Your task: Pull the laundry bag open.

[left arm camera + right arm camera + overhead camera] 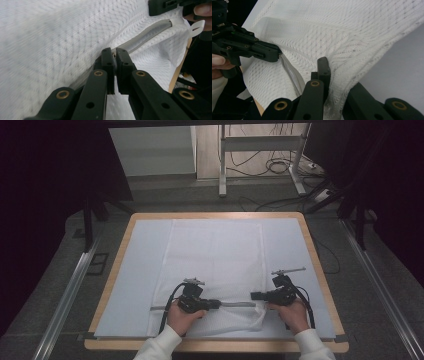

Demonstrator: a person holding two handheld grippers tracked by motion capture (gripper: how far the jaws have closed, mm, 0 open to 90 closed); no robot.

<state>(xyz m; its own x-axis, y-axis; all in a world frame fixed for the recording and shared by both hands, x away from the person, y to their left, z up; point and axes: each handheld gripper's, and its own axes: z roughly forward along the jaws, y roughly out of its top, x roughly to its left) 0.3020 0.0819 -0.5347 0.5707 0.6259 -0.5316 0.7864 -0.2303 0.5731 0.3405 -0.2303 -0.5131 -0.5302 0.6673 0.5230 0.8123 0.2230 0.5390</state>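
From the high view, a white mesh laundry bag (212, 265) lies flat on a pale blue sheet (130, 280) that covers the wooden-edged table (320, 265). The bag is a long rectangle of soft netted fabric, with a grey zipper (237, 304) running across its near end. The left gripper (216, 303) sits at the zipper's left part, and the right gripper (254, 295) sits at the bag's near right corner.

In the left gripper view, the mesh shows a fine diamond weave. The two black jaws are pressed almost together, pinching a small metal piece on the zipper line (147, 35), most likely the slider. A white fabric loop (196, 27) hangs beyond the zipper's far end.

In the right gripper view, the jaws are clamped on a bunched fold of the bag's mesh (337, 100), which drapes over and hides the right jaw's tip. The left gripper (279, 55) touches the zipper further along the bag.
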